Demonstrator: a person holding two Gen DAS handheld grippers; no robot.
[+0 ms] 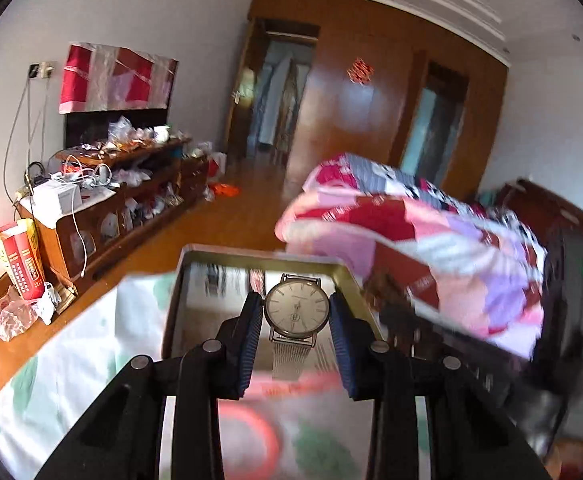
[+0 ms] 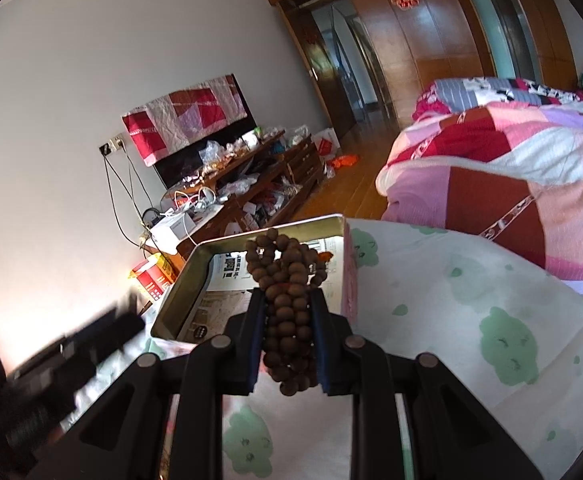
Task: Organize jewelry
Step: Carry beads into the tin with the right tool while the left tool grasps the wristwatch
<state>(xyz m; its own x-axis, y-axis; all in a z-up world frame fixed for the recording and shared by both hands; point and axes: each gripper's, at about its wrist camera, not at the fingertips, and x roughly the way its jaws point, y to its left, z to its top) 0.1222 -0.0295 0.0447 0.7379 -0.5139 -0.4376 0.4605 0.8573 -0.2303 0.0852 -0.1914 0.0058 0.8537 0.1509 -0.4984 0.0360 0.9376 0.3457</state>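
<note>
Pinching the watch (image 1: 296, 307) case between its pads, left gripper (image 1: 296, 316) hung over the open tin (image 1: 173, 292); mesh strap dangled, probably clear of the rim. Right gripper (image 2: 287, 316) clamped a bunched bead strand (image 2: 287, 296) above it. Risk: smooth round case slipping out, strap snagging.

Left gripper (image 1: 296, 312), pointing slightly downward, its blue-padded fingers (image 1: 251, 328) clamped on either side of a watch (image 1: 296, 308) case. Right gripper (image 2: 287, 316), likewise tilted downward, jaws narrowly set and pressed on a bunched string of brown beads (image 2: 287, 304).
</note>
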